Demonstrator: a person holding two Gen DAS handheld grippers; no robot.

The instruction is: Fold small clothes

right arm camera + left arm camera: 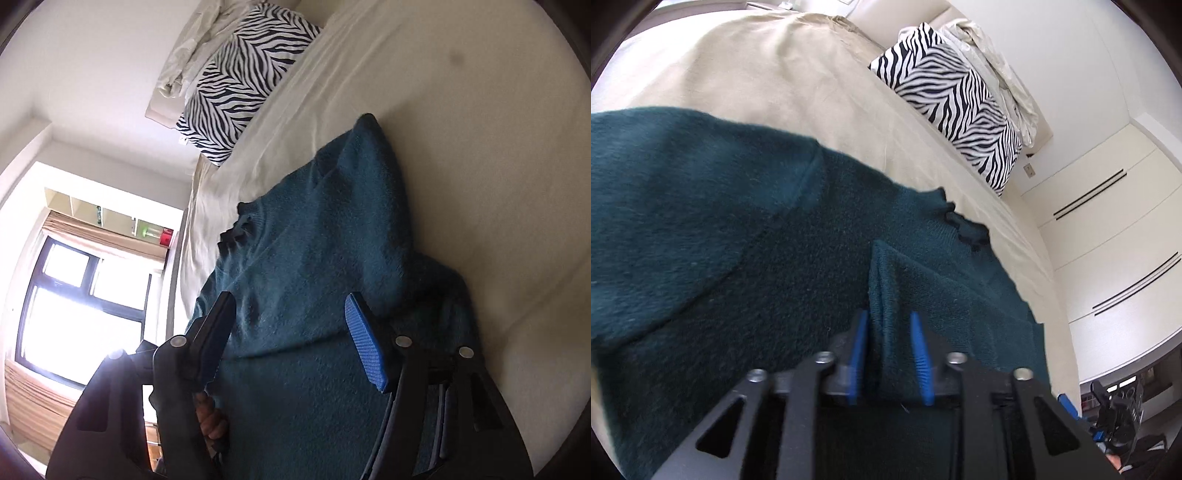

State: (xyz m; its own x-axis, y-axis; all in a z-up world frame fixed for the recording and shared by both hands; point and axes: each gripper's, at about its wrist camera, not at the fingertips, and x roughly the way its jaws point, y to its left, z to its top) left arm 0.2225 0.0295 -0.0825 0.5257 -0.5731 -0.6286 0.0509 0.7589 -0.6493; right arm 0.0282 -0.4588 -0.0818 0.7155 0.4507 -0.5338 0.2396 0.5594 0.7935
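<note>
A dark teal knitted sweater [746, 236] lies spread on a cream bed sheet [746, 66]. My left gripper [889, 321] has its blue pads close together on a raised fold of the sweater's edge [886, 288]. In the right wrist view the same sweater [325, 251] fills the middle, with one sleeve reaching toward the top. My right gripper [291, 306] is open just above the sweater, its jaws wide apart with cloth showing between them. Its right blue pad [365, 347] faces the camera.
A zebra-print pillow [953, 103] and a crumpled cream cloth [993, 62] lie at the head of the bed. White wardrobe doors [1115, 229] stand past the bed's edge. In the right wrist view a bright window [74, 314] lies left of the bed.
</note>
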